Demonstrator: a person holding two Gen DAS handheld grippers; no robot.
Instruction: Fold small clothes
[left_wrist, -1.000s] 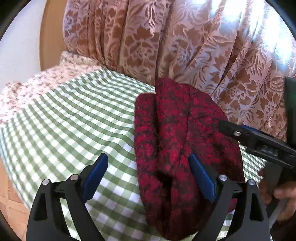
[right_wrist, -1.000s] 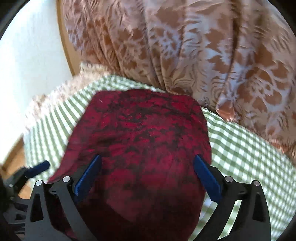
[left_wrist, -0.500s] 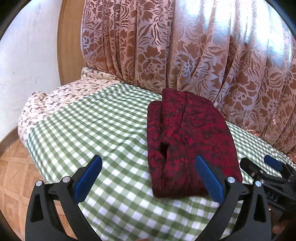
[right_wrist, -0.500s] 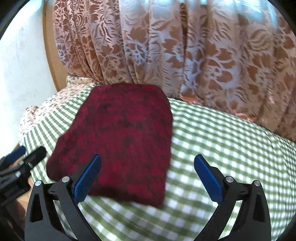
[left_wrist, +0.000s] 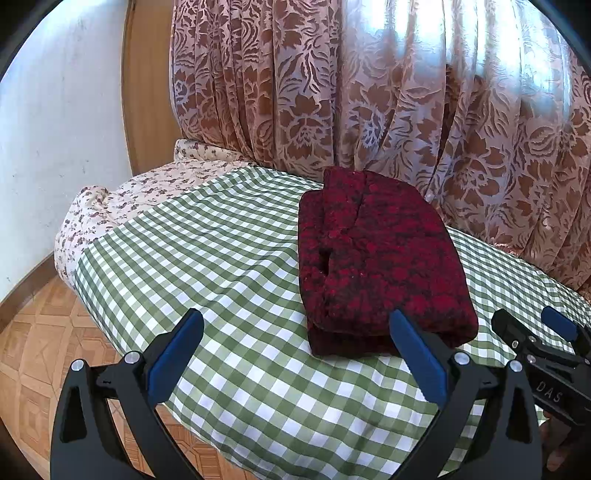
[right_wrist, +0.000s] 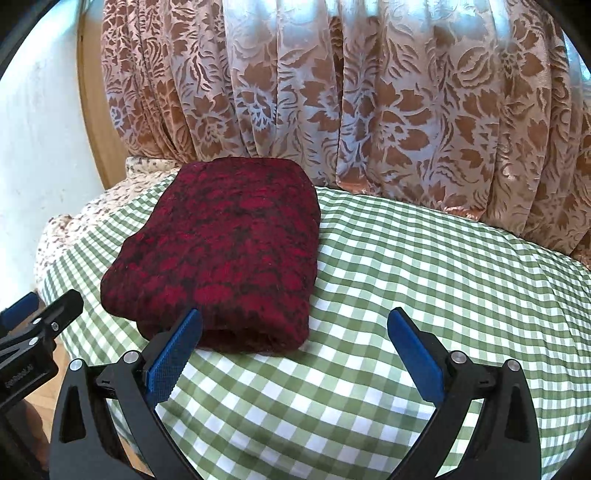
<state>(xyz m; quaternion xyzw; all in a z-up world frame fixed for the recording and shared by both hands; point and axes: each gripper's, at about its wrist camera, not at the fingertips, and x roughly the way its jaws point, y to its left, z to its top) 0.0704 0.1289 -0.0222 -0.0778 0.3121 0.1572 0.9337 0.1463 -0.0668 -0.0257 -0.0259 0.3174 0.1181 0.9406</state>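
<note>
From our left wrist, our left gripper (left_wrist: 295, 360) gapes wide and empty, clear of the folded dark-red knitted garment (left_wrist: 376, 258) lying on the green-checked cloth (left_wrist: 221, 258), so nothing disturbs it. From our right wrist, our right gripper (right_wrist: 291, 360) likewise spreads wide, holding nothing, just short of the bundle's near edge.

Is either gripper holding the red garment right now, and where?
Neither. The left gripper and right gripper are open, clear of the folded red garment.
</note>
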